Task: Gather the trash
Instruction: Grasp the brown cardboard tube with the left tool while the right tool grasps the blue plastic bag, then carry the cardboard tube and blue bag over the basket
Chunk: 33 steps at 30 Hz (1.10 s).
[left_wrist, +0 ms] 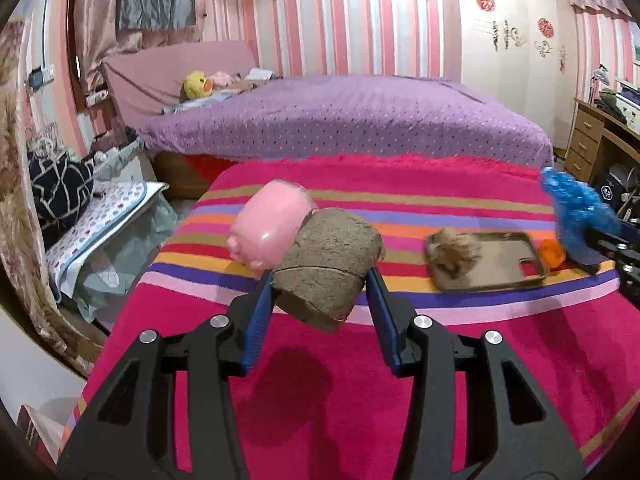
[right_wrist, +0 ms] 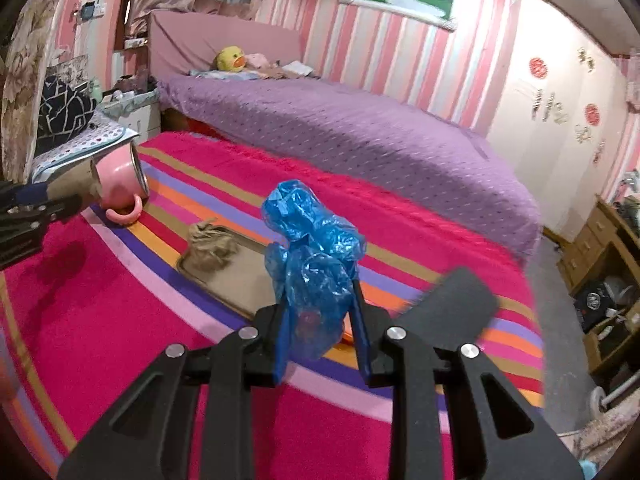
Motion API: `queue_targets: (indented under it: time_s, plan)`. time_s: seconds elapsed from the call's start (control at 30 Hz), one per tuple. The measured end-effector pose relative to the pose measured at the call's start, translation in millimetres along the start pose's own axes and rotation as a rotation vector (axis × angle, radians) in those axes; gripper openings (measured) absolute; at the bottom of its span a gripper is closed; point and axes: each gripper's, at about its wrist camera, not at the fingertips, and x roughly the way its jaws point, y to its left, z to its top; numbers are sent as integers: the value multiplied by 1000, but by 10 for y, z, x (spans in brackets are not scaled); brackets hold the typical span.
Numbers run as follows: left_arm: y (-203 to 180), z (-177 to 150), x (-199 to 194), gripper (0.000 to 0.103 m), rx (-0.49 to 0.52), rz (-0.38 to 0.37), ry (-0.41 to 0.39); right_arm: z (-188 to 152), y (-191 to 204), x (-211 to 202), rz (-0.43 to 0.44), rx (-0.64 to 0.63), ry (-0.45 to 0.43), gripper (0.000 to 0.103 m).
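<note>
- pink mug (left_wrist: 269, 227): motion-blurred in left wrist view, its far side hidden behind brown cardboard roll (left_wrist: 328, 264).
- right gripper (left_wrist: 600, 240): mostly cut off by frame edge in left view, blue plastic bag (left_wrist: 572, 208) smeared.
- orange object (left_wrist: 553, 253): too blurred to id; in right view nearly all hidden behind bag and fingers.
- black flat thing (right_wrist: 452, 304): blurred, can't tell what.

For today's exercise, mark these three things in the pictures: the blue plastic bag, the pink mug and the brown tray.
blue plastic bag (right_wrist: 316, 256): right wrist view, middle of the crumpled plastic.
pink mug (left_wrist: 272, 220): left wrist view, its side wall.
brown tray (left_wrist: 508, 254): left wrist view, bare floor of the tray.
</note>
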Motion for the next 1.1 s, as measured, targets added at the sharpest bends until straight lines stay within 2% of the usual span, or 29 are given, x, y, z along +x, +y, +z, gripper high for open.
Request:
queue_targets:
  time_s: [0.17,0.37,0.67,0.83,1.1]
  plan:
    - [-355,-83,-357,45,37,-22,-50,-224,-433,-595,-89,5,-11,27]
    - [-732,-209,-788,45,33,-93,-80,-503,-862,-1179,-167,35,-9,27]
    - [-1287,-396,-1241,45,58,-161,-112,-1028,-1261,-1813,-265,71,10,27]
    - [-1533,-533,-1359,45,67,-162,-104,-1315,-1393,-1964,-266,122,-3,27]
    - [-1839,-699,-1501,45,73,-134,-113,-1698,-1483,-1854,-234,164,-12,27]
